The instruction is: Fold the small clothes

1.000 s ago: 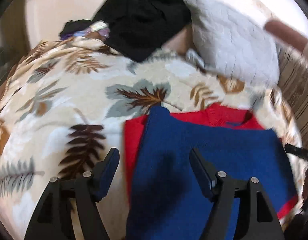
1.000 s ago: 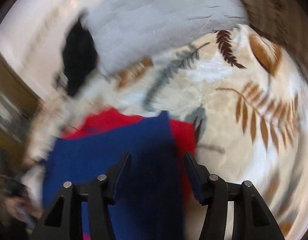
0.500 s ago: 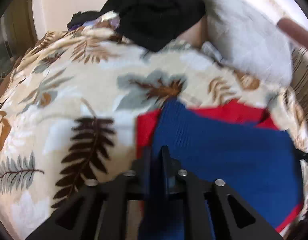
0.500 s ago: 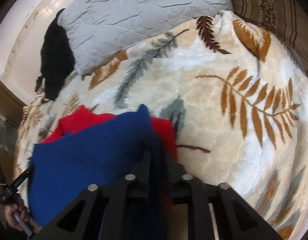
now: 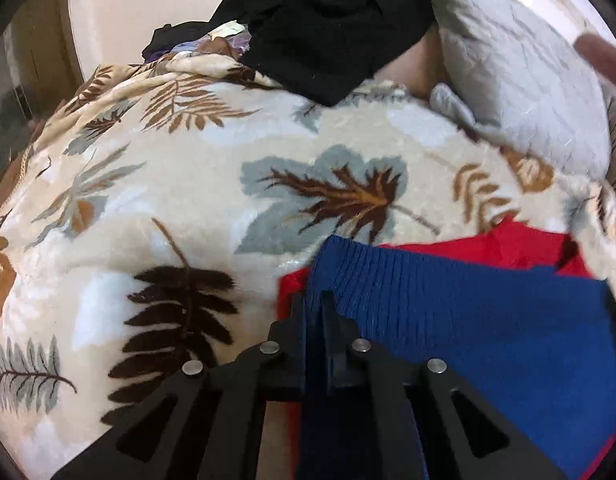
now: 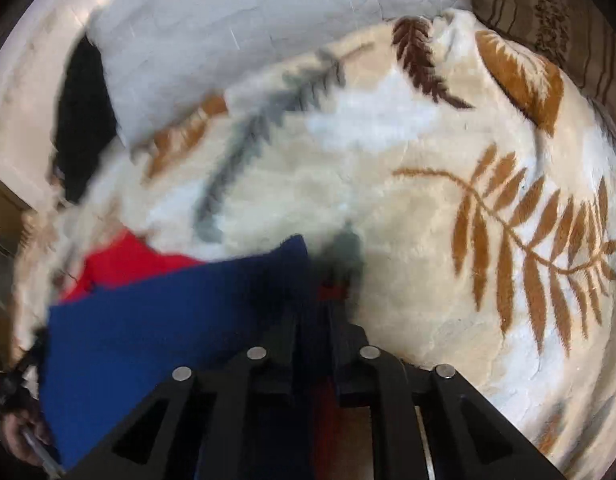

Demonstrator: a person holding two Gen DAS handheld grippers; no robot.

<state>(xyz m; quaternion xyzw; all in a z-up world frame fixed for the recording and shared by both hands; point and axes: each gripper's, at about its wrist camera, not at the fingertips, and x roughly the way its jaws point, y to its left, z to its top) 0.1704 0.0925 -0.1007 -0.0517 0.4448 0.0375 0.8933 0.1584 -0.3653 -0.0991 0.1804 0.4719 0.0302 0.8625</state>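
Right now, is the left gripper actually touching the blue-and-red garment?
Touching. In the left wrist view the left gripper has just closed, its fingers pinching the blue-and-red garment at its near left edge, with blue fabric between them.

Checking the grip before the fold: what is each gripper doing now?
Left gripper: closed on the blue garment.
Right gripper: closed on the same garment's other edge.
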